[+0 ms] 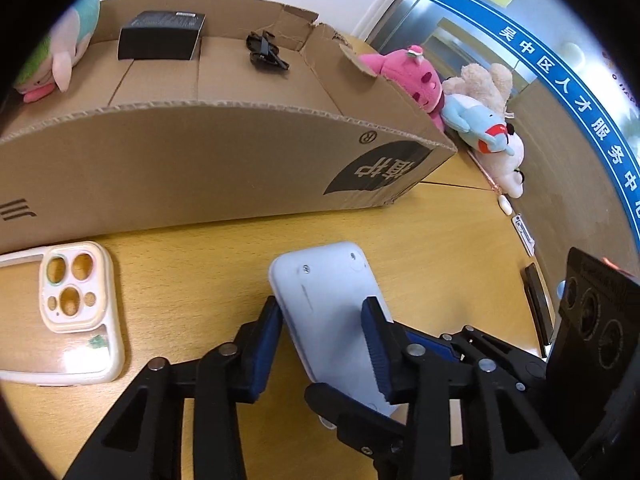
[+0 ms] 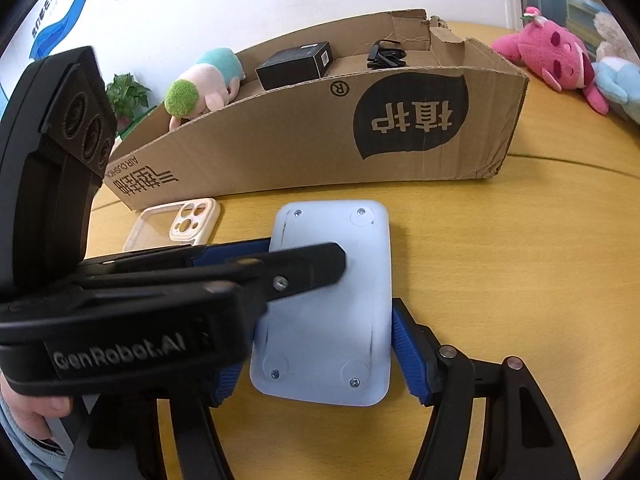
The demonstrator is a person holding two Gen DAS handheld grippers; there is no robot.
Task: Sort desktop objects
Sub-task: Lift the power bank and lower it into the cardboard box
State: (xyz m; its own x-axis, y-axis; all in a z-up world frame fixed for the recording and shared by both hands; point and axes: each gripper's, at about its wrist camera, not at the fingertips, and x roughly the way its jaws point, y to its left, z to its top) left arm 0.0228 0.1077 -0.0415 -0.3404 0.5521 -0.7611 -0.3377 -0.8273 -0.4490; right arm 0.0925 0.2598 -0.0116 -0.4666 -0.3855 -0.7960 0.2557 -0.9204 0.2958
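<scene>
Left wrist view: the left gripper (image 1: 320,344) pinches the pale blue case (image 1: 332,312) across its width, low over the yellow table (image 1: 200,400). The right gripper (image 2: 316,352) straddles the same case, blue pads beside both edges. The cardboard box (image 1: 200,152) stands just behind.

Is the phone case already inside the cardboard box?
No. The phone case lies flat on the wooden table, in front of the cardboard box and outside its near wall.
</scene>
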